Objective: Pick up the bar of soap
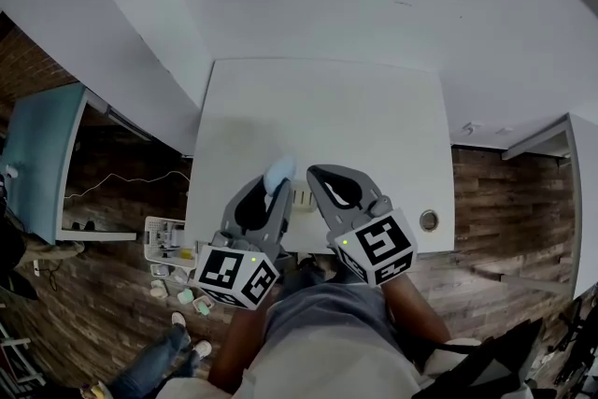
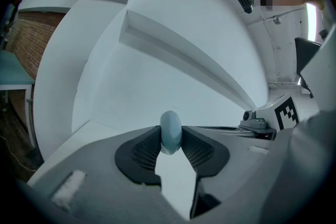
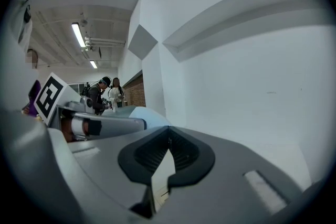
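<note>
Left gripper (image 1: 277,190): nearest to you, low in the head view, with its marker cube (image 1: 235,276) towards your body; your jaws pinch the bar of soap between the ribbed pads (image 2: 148,152).
Bar of soap (image 2: 170,131): pale blue and rounded, standing on edge at the pad tips with its top poking out past them; you hold it off the surface, over the near part of the worktop (image 1: 374,126).
Right gripper (image 3: 168,136): just beside your left one, on its right; your jaws are pressed together at the tips with nothing between them.
Worktop: white and bare beyond the jaws, with a round grommet (image 1: 429,220) near its right front corner.
Wall (image 2: 173,34): white, with a ledge running across it behind the worktop.
Floor (image 1: 505,201): wood planks on both sides of the worktop.
People (image 3: 105,93): two stand far off in your right gripper view.
</note>
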The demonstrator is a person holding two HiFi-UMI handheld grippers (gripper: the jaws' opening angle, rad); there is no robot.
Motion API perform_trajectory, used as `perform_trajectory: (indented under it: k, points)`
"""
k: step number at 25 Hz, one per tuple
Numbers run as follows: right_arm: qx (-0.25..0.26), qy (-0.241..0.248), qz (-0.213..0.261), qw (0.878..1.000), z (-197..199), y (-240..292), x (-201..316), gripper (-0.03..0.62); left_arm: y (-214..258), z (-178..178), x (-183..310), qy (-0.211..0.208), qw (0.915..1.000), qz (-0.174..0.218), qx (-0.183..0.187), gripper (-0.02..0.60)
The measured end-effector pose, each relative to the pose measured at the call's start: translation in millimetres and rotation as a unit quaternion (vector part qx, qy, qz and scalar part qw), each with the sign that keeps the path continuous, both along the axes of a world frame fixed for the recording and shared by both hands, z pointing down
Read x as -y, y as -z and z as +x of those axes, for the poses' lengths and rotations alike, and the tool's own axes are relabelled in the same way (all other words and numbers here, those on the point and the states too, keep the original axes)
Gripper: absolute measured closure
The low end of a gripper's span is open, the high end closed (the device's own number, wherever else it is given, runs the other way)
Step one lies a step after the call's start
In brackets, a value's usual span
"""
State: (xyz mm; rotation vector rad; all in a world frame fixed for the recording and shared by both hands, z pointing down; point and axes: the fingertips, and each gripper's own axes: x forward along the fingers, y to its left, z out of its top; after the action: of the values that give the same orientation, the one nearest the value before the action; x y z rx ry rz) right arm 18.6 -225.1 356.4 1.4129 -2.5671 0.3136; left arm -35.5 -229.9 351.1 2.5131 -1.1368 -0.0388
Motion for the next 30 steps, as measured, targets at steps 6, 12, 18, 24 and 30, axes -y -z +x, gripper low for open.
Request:
perform_trajectory:
  k: [6, 12, 18, 24, 30]
  points:
    - [0.001, -0.003, 0.014, 1.0, 0, 15, -2, 0.591, 22, 0, -2, 0.001, 0.9999, 0.013, 0.007, 0.46]
    - [0.003, -0.005, 0.019, 1.0, 1, 21, -3, 0.591, 25, -2, -4, 0.004, 0.9995, 0.02, 0.022, 0.46]
    - [0.0, -0.002, 0.014, 1.0, 0, 18, -6, 0.592, 18, -2, -6, 0.004, 0.9996, 0.021, 0.019, 0.46]
    - [0.004, -0.001, 0.008, 1.0, 1, 16, -8, 0.592, 17, -3, -7, 0.005, 0.9997, 0.017, 0.019, 0.46]
    - [0.004, 0.001, 0.01, 1.0, 0, 17, -10, 0.592, 17, -4, -9, 0.008, 0.9996, 0.015, 0.022, 0.46]
